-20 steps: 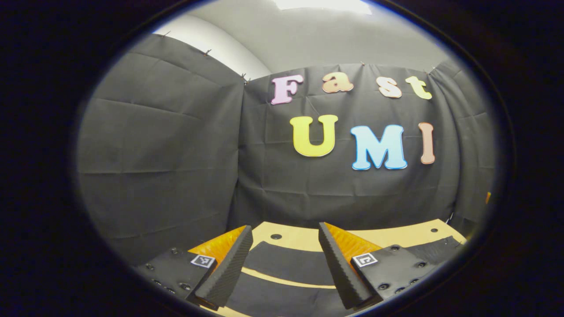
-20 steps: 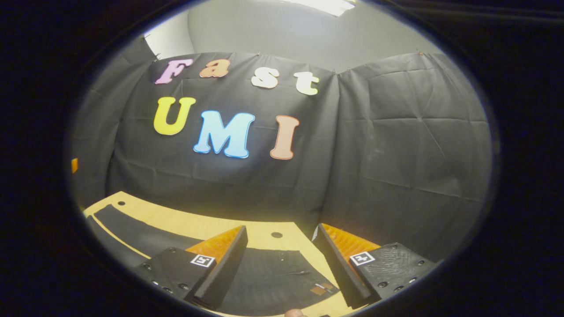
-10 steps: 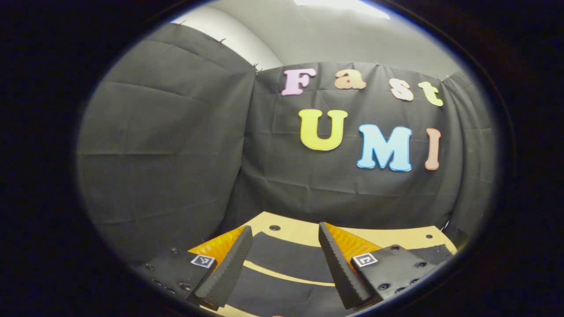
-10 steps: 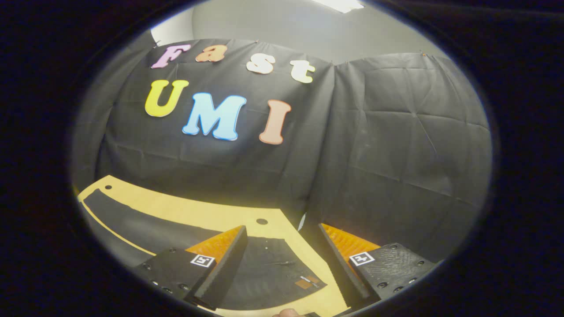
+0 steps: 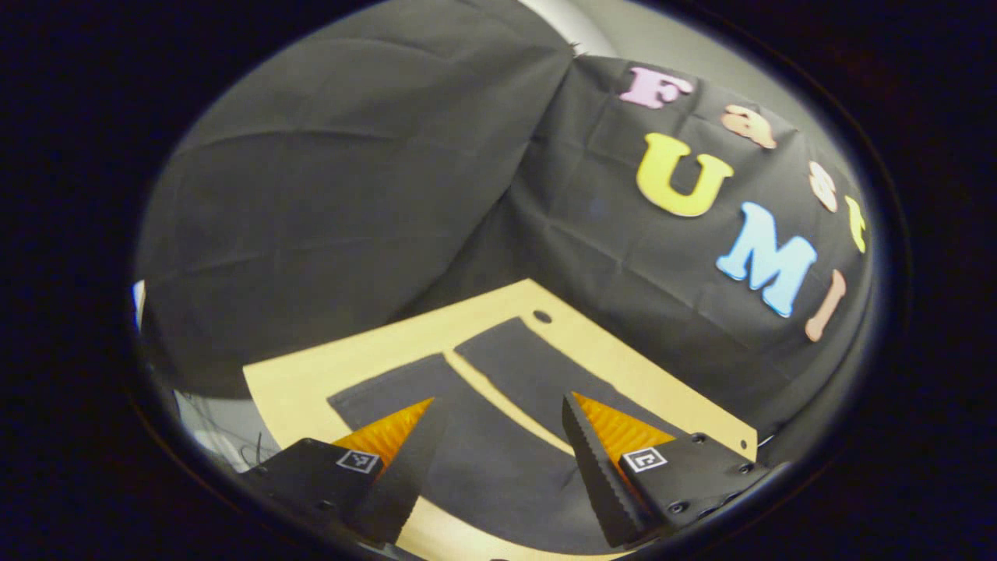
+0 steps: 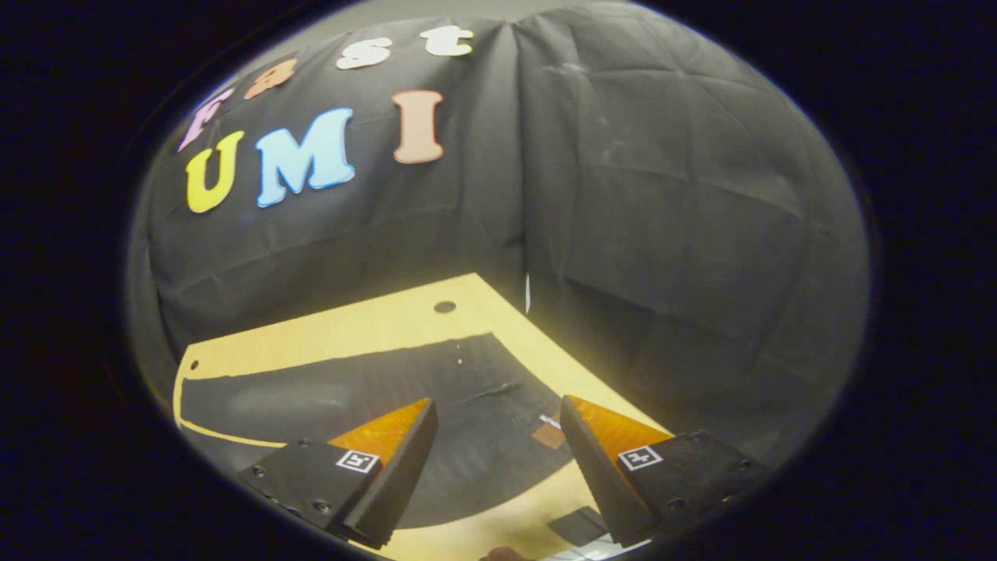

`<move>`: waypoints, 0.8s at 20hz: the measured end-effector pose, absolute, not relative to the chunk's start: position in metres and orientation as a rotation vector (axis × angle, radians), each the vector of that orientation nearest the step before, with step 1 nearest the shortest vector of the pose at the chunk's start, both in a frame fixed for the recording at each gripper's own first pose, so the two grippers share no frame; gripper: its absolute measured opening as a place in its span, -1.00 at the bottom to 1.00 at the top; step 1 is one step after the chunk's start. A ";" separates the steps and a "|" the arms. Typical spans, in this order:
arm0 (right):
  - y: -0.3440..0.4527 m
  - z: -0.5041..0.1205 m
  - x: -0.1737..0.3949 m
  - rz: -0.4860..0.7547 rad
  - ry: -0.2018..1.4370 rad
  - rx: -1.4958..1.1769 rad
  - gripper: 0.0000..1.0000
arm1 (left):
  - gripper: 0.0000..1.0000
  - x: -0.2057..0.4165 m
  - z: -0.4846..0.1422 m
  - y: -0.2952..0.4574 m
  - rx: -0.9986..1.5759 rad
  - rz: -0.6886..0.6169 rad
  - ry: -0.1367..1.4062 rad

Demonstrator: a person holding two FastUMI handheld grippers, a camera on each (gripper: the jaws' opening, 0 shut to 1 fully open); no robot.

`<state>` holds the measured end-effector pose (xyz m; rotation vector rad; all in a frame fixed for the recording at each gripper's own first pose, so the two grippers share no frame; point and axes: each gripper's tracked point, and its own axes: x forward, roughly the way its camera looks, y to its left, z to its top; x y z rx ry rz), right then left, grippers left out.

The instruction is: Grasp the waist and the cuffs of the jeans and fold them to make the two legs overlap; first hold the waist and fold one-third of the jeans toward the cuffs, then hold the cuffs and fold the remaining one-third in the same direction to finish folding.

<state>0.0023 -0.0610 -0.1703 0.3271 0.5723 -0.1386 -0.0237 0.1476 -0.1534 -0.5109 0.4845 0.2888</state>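
Dark jeans [image 5: 498, 436] are seen flat, legs apart, on the surface [image 6: 374, 323]; being limp and heavy-looking, they are best pinched at the waist [image 6: 537, 425] and cuffs [image 5: 436, 366] by the left hand-held gripper [image 5: 487, 467] and the right hand-held gripper [image 6: 498, 467], both held wide and empty.

- Left gripper [image 5: 494, 467]: two wedge-shaped fingers; the one right of the jaw gap has a saw-toothed inner edge.
- Ribbed triangular panel behind each finger, outboard of the gap.
- Dark flat mounting plates outboard of both fingers, each with round screw heads and a small square black-and-white marker.
- Right gripper [image 6: 498, 471]: same build; its plates also carry markers and screws.
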 end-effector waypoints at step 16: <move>-0.073 -0.290 0.006 -0.275 1.005 0.785 0.92 | 0.98 -0.046 -0.311 0.264 -0.930 0.605 0.803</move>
